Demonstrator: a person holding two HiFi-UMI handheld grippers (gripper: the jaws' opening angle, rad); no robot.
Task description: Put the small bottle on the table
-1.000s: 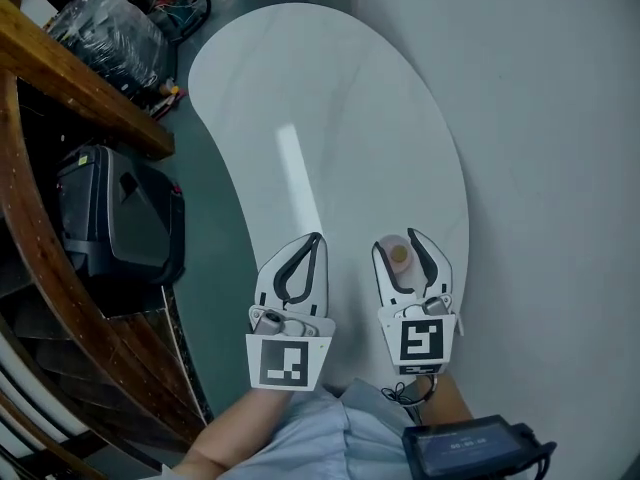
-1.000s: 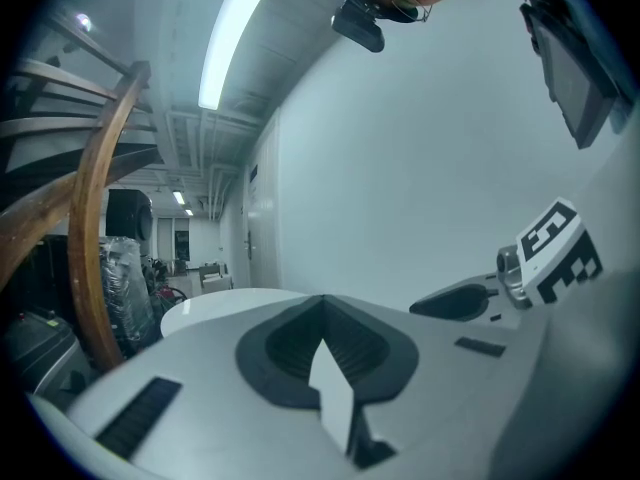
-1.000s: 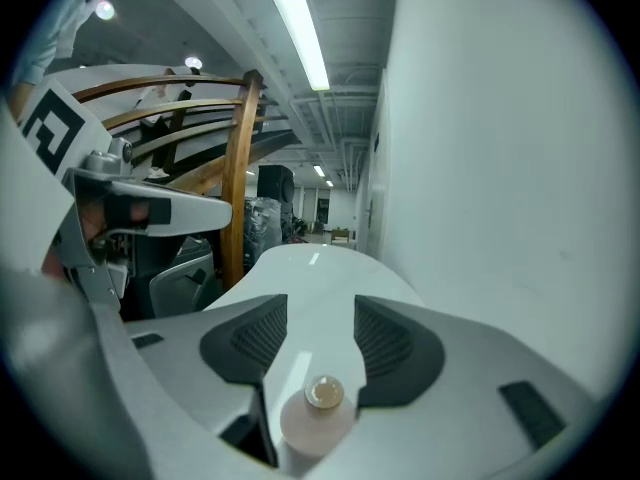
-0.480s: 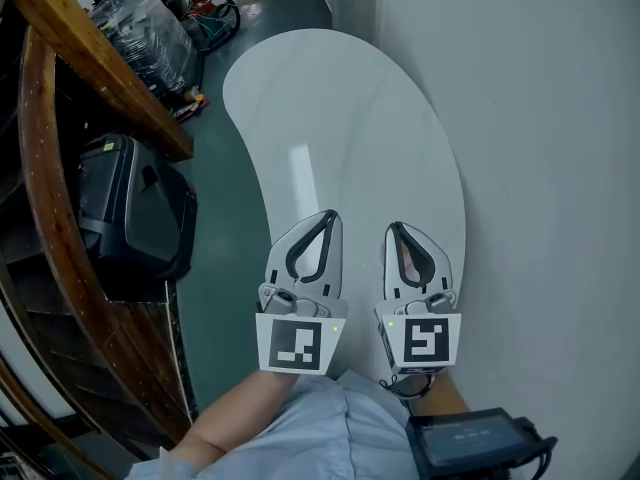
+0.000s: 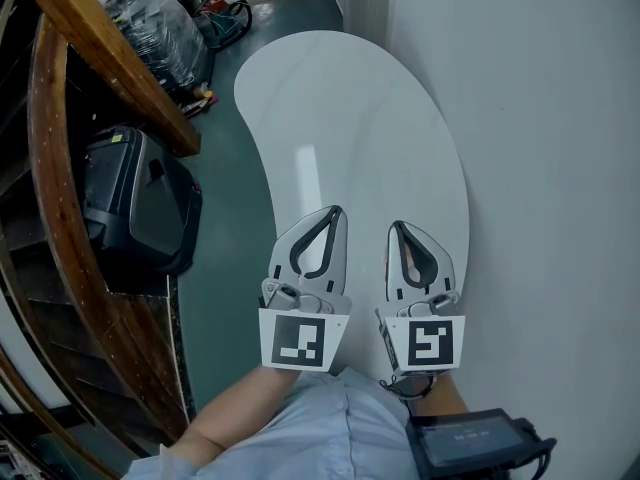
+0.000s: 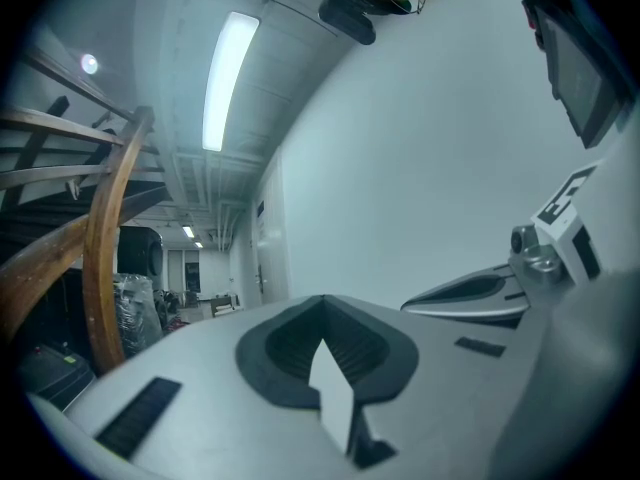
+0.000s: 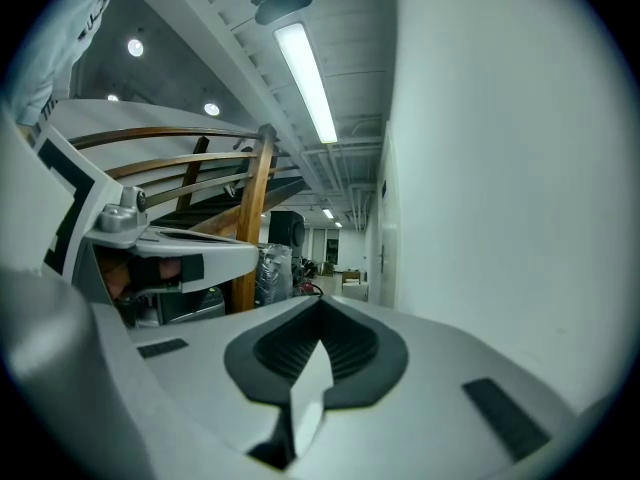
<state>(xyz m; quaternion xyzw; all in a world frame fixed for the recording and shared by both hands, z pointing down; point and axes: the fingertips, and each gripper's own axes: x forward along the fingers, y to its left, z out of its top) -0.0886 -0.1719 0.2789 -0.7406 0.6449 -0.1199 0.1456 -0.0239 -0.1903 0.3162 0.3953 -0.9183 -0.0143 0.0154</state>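
I can't place the small bottle with certainty. The nearest thing to it is a faint pinkish spot [image 5: 405,259] showing through the loop of the right gripper's [image 5: 396,226] fingers in the head view, and I can't tell whether it is the bottle on the counter [image 5: 340,118] below. The right gripper view shows those fingers have just been closing. They now meet tip to tip with nothing between them.

At 9 o'clock of it, just beside and not touching, the left gripper [image 5: 338,210] has its fingers pressed together too, also empty. Both point toward 12 o'clock over the near end of the white, curved counter. My sleeve [image 5: 320,428] fills the 6 o'clock edge, with a dark device [image 5: 470,446] at 5 o'clock.

A pale wall [image 5: 540,168] lies along the counter's 3 o'clock side. A black case [image 5: 140,208] stands on the floor at 9 o'clock, and a wooden railing [image 5: 100,48] sweeps round from 11 to 7 o'clock.
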